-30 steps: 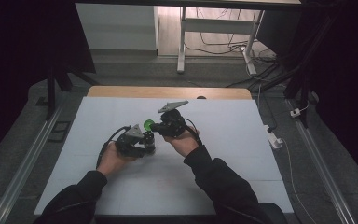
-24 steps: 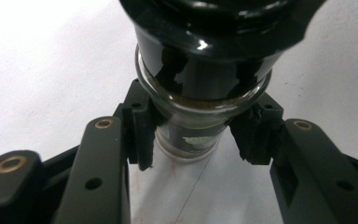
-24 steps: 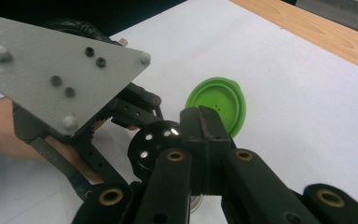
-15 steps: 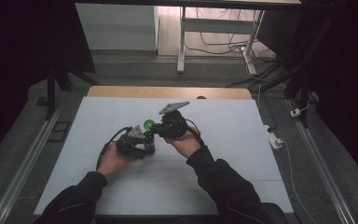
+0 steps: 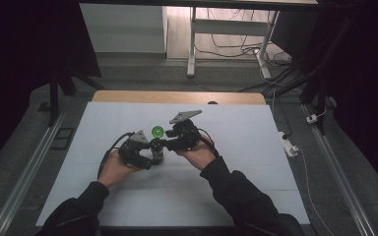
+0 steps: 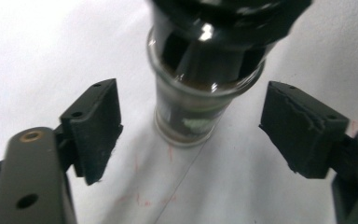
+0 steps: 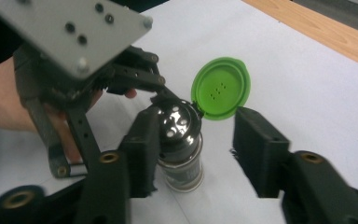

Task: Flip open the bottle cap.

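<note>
A small glass spice jar (image 5: pixel 156 151) with a black shaker top stands upright on the white table, its green flip lid (image 5: pixel 157 131) swung open. My left gripper (image 5: pixel 152 157) is at the jar's lower part from the left. Its jaws have just been opening, and in the left gripper view both pads (image 6: pixel 98 121) stand clear of the jar (image 6: pixel 189 93). My right gripper (image 5: pixel 164 143) comes in from the right at the level of the top. It has also just been opening and straddles the jar (image 7: pixel 179 140) below the green lid (image 7: pixel 220 88) without squeezing it.
The white table top (image 5: pixel 256 147) has a wooden far edge (image 5: pixel 177 97). A white power strip (image 5: pixel 289 146) with cables lies off the table's right side, and metal rails (image 5: pixel 29 167) run along both sides. The left gripper's grey plate (image 7: pixel 74 28) is close in front of the right gripper's camera.
Both hands stay where they were beside the jar. The jar stands in the same spot with its green lid up.
</note>
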